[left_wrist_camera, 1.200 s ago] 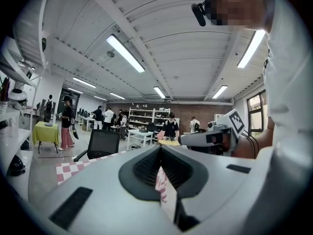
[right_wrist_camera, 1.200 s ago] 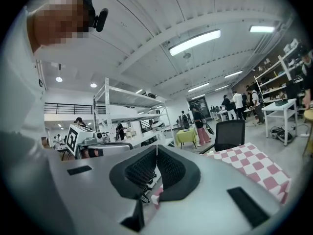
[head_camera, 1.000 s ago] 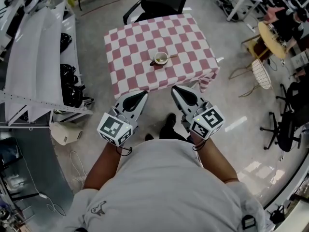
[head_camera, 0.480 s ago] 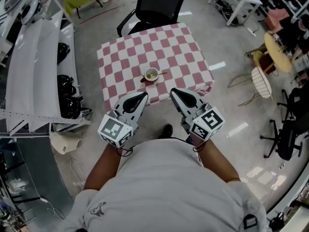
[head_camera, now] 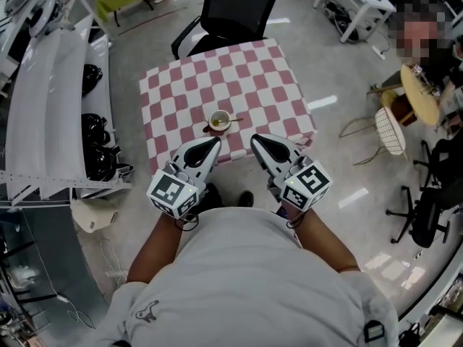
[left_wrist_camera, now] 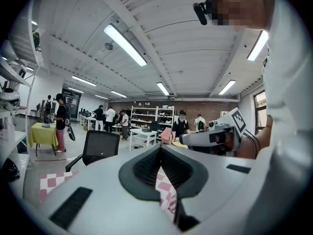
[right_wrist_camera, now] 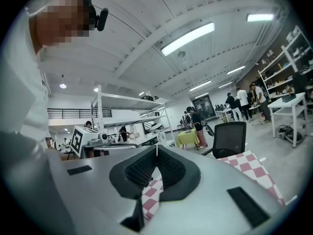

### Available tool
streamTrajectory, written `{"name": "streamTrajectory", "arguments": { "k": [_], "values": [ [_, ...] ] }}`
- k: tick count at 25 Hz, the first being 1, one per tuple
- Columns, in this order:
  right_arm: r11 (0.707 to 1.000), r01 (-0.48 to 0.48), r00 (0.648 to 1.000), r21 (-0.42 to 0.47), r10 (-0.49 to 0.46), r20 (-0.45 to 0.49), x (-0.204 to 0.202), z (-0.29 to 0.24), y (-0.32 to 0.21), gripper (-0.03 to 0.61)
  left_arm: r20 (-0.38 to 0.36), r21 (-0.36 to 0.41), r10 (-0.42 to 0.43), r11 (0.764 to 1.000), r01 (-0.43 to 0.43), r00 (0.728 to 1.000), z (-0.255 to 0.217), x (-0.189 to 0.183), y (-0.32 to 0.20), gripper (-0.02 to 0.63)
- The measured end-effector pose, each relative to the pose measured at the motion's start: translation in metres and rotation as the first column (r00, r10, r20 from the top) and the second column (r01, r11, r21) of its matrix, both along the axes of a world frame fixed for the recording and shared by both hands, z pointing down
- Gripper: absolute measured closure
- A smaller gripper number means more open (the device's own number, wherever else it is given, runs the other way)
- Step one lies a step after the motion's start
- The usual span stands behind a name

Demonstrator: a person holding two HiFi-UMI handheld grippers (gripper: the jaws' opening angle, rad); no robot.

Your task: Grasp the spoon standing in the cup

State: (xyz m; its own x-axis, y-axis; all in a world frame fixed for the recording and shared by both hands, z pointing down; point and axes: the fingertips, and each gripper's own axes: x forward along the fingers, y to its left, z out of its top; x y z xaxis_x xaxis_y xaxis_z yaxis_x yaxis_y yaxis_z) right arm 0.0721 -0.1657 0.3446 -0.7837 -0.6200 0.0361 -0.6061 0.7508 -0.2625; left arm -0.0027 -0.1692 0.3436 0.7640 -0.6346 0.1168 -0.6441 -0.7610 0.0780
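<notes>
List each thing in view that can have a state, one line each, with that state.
left gripper: jaws shut, empty, apart from the cup.
right gripper: jaws shut, empty, apart from the cup.
cup: upright on the table, not grasped.
spoon: in the cup, handle leaning over the rim, not grasped.
table: covered by a checked cloth.
chair: unoccupied, at the table's far side.
</notes>
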Motion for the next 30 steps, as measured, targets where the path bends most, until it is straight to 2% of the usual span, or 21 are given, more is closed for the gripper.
{"name": "streamTrajectory", "arguments": {
  "k": [10,22,30],
  "values": [
    [0.997,-0.071,0.997,-0.01,0.071,0.008,-0.003,-0.001,-0.031,0.546,-0.004,0.015,0.062,0.998,-0.062,0.998,-0.007,-0.008,-0.038,0.603],
    [0.988,-0.153,0.987,0.001,0.153,-0.049,-0.046,-0.001,-0.062,0.545,0.013,0.032,0.146,0.989,-0.146,0.989,-0.01,-0.062,-0.063,0.603],
    [0.982,-0.187,0.981,-0.038,0.184,-0.064,-0.056,0.017,-0.075,0.545,0.007,-0.003,0.186,0.983,-0.186,0.983,0.009,-0.072,-0.071,0.603]
  ]
}}
